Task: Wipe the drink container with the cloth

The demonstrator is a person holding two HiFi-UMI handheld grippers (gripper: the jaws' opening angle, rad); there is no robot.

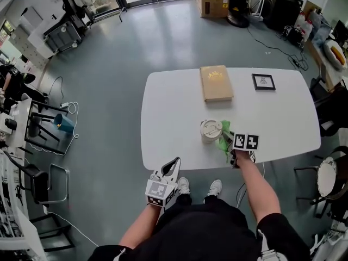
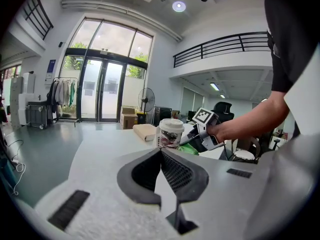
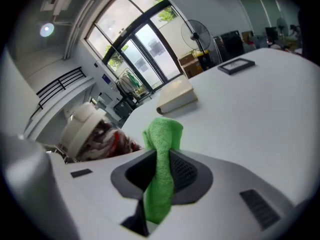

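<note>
A paper drink cup (image 1: 211,130) with a white lid stands upright near the front of the white table (image 1: 174,107). My right gripper (image 1: 230,147) is just right of it, shut on a green cloth (image 1: 223,142) that hangs close beside the cup; whether it touches I cannot tell. In the right gripper view the cloth (image 3: 161,149) sticks out between the jaws of my right gripper (image 3: 162,159), with the cup (image 3: 92,131) at the left. My left gripper (image 1: 174,165) hovers off the table's front edge, shut and holding nothing. In the left gripper view, my left gripper (image 2: 161,156) points at the cup (image 2: 170,133).
A tan book (image 1: 216,82) lies at the table's far side, and a small black-framed picture (image 1: 263,82) sits to its right. Chairs and equipment stand on the floor at the left (image 1: 38,129). A round stool (image 1: 328,177) is at the right.
</note>
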